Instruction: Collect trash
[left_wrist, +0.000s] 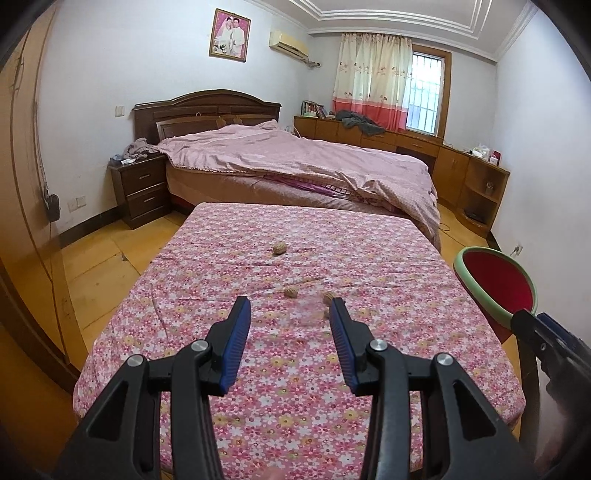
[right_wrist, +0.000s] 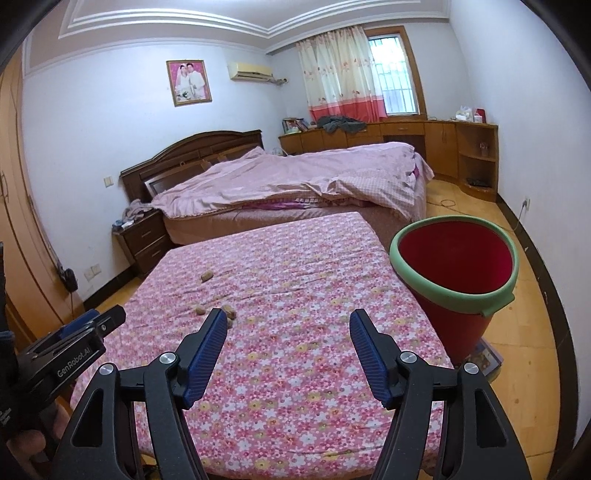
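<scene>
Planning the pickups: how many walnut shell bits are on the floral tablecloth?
4, maybe more hidden. One far piece lies alone mid-table. Three cluster nearer: one on the left, one on the right, and one partly behind the left hand-held gripper.

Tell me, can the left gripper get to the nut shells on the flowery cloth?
Probably yes. The left gripper is open, and the nut shells lie just past its tips on the flowery cloth, with nothing between.

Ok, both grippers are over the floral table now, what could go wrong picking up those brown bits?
The small brown scraps are small and rounded, so the open left hand-held gripper may nudge them away. The floral cloth is creased and could bunch between the pads. The red bin stands off the table's edge, so a carried scrap might drop short.
</scene>
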